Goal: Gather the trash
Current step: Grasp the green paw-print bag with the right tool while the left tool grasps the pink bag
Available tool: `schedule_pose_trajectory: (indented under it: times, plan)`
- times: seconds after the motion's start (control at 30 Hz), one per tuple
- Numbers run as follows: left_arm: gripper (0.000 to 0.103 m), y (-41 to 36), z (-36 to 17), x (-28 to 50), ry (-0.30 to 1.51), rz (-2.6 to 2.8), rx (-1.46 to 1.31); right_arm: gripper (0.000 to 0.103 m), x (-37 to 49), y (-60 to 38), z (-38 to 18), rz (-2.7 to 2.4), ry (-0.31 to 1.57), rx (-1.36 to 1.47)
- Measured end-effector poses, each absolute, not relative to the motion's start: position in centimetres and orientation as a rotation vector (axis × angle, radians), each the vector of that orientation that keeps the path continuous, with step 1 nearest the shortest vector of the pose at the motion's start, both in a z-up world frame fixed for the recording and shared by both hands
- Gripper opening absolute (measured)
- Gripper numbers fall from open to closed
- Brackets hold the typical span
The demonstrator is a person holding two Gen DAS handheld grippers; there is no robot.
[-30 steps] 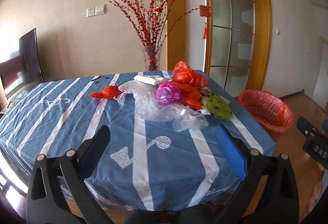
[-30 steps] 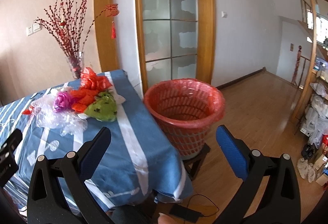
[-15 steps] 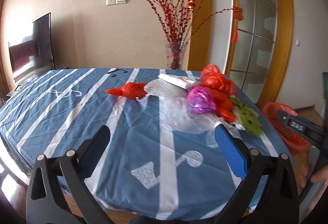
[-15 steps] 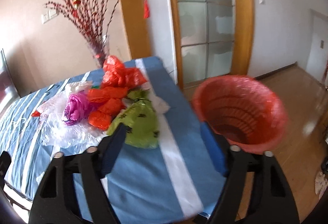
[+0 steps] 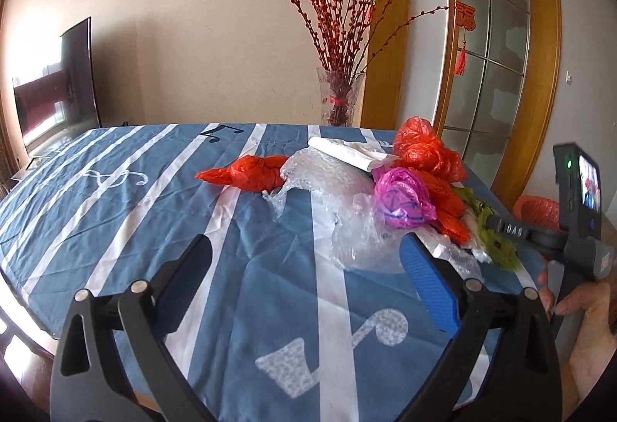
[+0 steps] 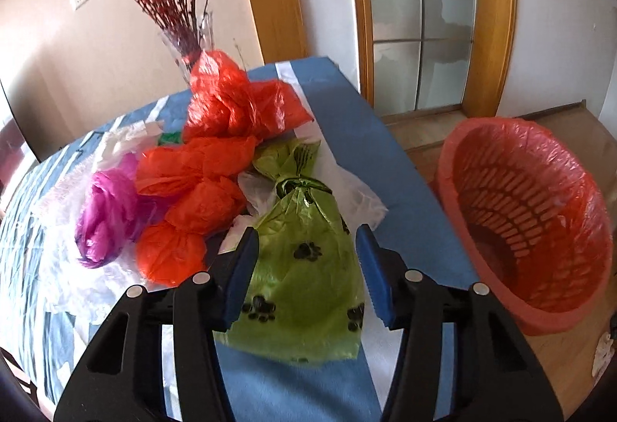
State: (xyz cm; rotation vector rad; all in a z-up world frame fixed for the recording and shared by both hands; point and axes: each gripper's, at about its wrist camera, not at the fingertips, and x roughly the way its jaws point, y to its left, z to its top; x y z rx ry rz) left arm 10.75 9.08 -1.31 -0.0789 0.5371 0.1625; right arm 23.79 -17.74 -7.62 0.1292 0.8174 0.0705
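A heap of trash lies on the blue striped tablecloth: several red bags, a purple bag, crumpled clear plastic, a white roll and a green paw-print bag. My right gripper hangs over the green bag. Its jaws are closing, with the bag lying flat between them and no squeeze showing. In the left wrist view a hand holds that gripper at the right edge. My left gripper stands open over bare cloth, holding nothing. A red lined basket stands off the table's right side.
A glass vase of red branches stands at the table's far edge. A dark television sits at the left. A wood-framed glass door and wooden floor lie beyond the basket.
My right gripper swung from facing the basket to over the green bag, dipped down, and its jaws narrowed. My left gripper shifted along the table, and the right gripper came further into its view.
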Motion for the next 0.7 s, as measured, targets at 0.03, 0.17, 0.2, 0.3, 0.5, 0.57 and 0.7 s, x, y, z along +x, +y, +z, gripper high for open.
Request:
schedule_pose_trajectory:
  times: [0.03, 0.17, 0.2, 0.3, 0.5, 0.57, 0.7]
  plan:
    - [0.095, 9.1, -1.2, 11.6, 0.542, 0.151, -0.087, 0.035, 24.1, -17.7, -8.0, 0.078, 0.835, 0.122]
    - [0.089, 8.9, -1.0, 13.7, 0.546, 0.119, -0.092, 0.009, 24.3, -17.8, -9.5, 0.104, 0.880, 0.119]
    - [0.089, 8.8, -1.0, 14.3, 0.548, 0.112, -0.091, 0.003, 24.3, -18.0, -9.7, 0.108, 0.879, 0.127]
    - [0.084, 8.2, -1.1, 16.6, 0.565, 0.081, -0.100, 0.001, 23.9, -18.5, -9.5, 0.123, 0.862, 0.152]
    - [0.078, 6.5, -2.0, 20.6, 0.616, 0.004, -0.127, 0.001, 22.5, -19.9, -7.5, 0.146, 0.785, 0.185]
    - [0.073, 5.7, -2.5, 21.9, 0.638, -0.009, -0.119, 0.001, 22.1, -20.3, -6.8, 0.151, 0.760, 0.188]
    - [0.071, 4.7, -3.2, 23.3, 0.674, -0.029, -0.115, 0.001, 22.9, -20.2, -6.9, 0.149, 0.761, 0.157]
